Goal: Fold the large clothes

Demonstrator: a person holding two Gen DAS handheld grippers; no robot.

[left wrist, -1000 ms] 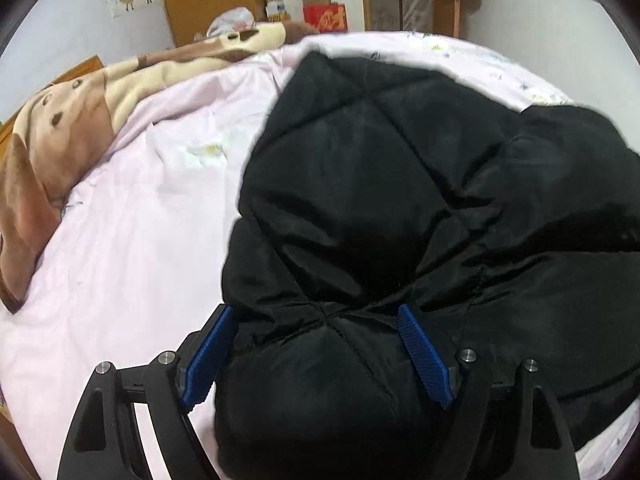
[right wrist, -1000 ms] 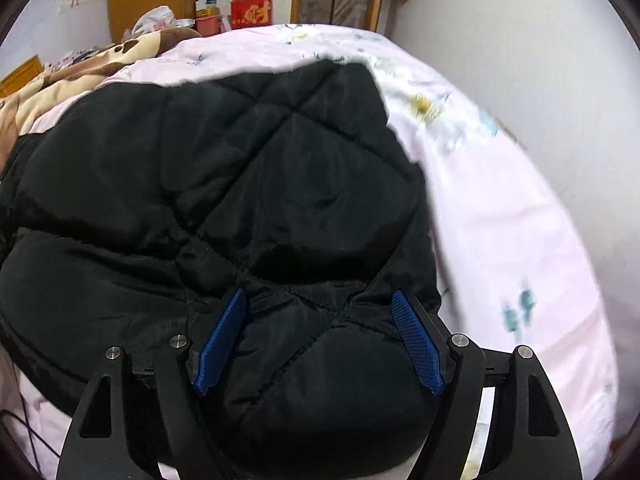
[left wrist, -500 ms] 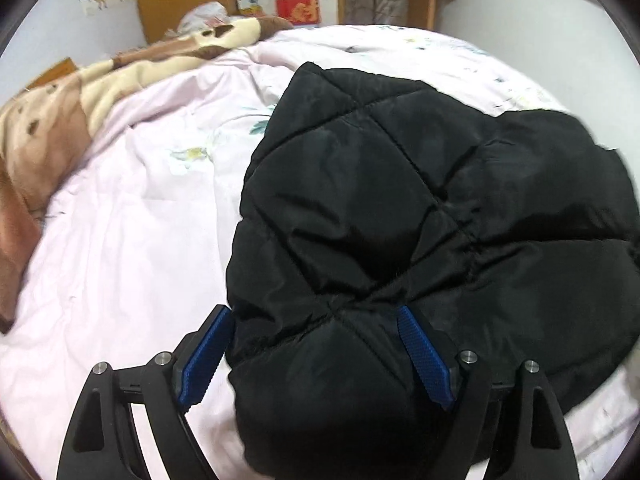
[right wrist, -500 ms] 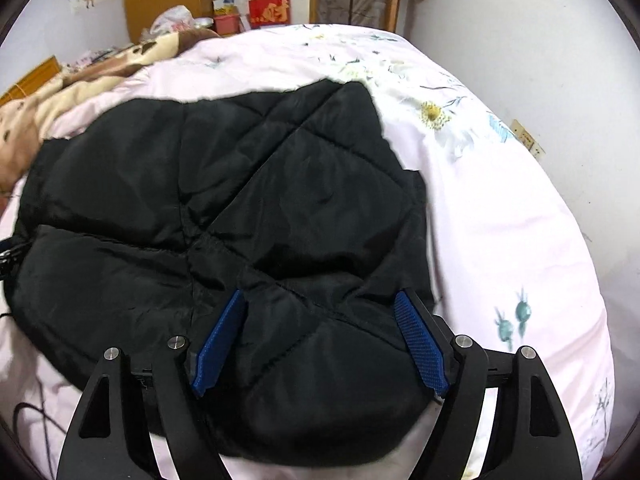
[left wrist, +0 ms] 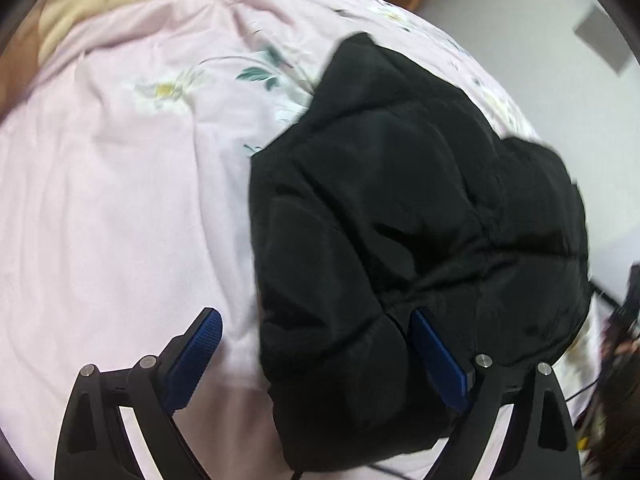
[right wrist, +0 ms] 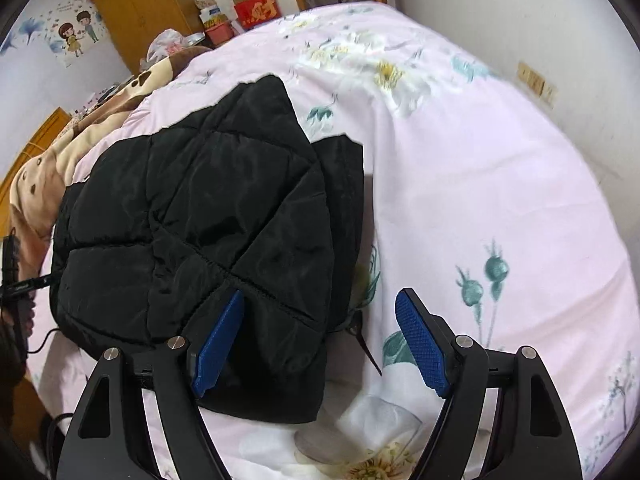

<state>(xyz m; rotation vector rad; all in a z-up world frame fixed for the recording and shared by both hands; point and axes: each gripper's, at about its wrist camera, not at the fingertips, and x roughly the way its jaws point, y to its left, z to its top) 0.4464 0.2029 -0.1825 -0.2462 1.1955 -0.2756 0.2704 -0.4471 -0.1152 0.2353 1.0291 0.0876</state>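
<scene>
So the black quilted jacket [right wrist: 208,220] is lying folded up in a thick bundle on the bed [right wrist: 480,184], which has a pale pink floral cover. In the right wrist view the bundle fills the area from about 9 o'clock through the center, with one pointed corner sticking up toward 12 and a lower layer peeking out along its right edge. The right gripper [right wrist: 320,340] is spread wide and isn't holding anything; its left blue pad sits over the jacket's near edge while the right pad is out over bare bedding. Same deal in the left wrist view: the left gripper [left wrist: 316,360] is spread open, the jacket [left wrist: 420,220] running from center out toward 3 o'clock, its near-left corner sitting between the fingers, with the left pad over plain pink cover. A brown and cream blanket [right wrist: 60,160] is bunched along the far left of the bed, and a thin black cable [right wrist: 40,344] trails off the jacket around 8 o'clock.
</scene>
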